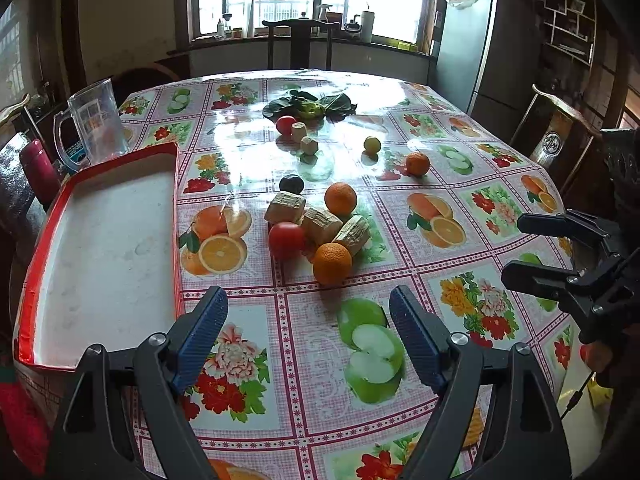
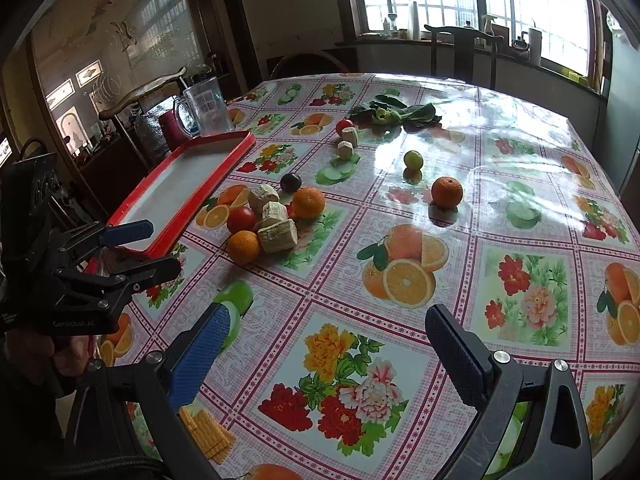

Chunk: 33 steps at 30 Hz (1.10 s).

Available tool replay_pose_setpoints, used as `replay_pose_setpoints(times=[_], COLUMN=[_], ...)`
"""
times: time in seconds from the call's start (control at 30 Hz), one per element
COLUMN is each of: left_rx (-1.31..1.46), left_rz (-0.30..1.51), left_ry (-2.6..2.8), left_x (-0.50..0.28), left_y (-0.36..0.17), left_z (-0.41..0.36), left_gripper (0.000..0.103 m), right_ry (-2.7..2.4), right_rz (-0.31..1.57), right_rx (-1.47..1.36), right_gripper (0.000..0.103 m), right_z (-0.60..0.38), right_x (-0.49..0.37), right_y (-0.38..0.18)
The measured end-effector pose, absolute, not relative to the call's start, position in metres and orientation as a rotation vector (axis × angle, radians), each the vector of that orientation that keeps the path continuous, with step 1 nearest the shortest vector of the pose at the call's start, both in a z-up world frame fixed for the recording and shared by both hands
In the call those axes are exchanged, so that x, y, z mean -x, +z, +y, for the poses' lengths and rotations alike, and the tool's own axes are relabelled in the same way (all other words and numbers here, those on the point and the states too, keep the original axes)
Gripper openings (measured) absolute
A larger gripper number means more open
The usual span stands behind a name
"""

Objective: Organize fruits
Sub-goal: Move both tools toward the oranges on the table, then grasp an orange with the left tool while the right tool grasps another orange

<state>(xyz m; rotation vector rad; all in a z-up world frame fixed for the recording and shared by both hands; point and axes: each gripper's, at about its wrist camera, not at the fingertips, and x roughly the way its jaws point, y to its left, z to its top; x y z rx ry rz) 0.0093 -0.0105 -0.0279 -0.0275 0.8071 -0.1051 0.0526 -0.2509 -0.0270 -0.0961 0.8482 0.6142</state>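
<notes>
Hovering wide and empty, both tongs, left (image 1: 308, 306) and right (image 2: 328, 328), are being held short of the fruit; the nearest orange (image 1: 332, 263), lying on the tabletop (image 1: 400, 280) beside the tray (image 1: 108, 248), is best approached squarely.

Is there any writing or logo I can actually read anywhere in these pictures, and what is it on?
"GenRobot AI": on the body of the left claw, seen from the right wrist view.
Round emblem on the chair back: not legible.
Print on the clear jug: too blurred to read.
</notes>
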Motion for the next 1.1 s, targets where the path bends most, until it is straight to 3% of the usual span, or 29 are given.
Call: replay_pose_setpoints(times=[0.5, 0.7, 1.1], left_rx=[0.039, 0.049, 0.077], left_rz=[0.86, 0.886, 0.945], left_ry=[-0.135, -0.139, -0.187], left_x=[-0.031, -0.045, -0.075], left_y=[-0.045, -0.056, -0.077], left_z=[-0.02, -0.019, -0.021], left_gripper=[0.083, 0.081, 0.053], right_ry=[0.582, 0.554, 0.401], right_rz=[0.88, 0.911, 0.935], right_rx=[0.088, 0.106, 0.058], right_gripper=[0.097, 0.083, 0.066], right_z=[-0.252, -0.25, -0.262], right_x=[-0.085, -0.114, -0.208], right_y=[-0.04, -0.053, -0.08])
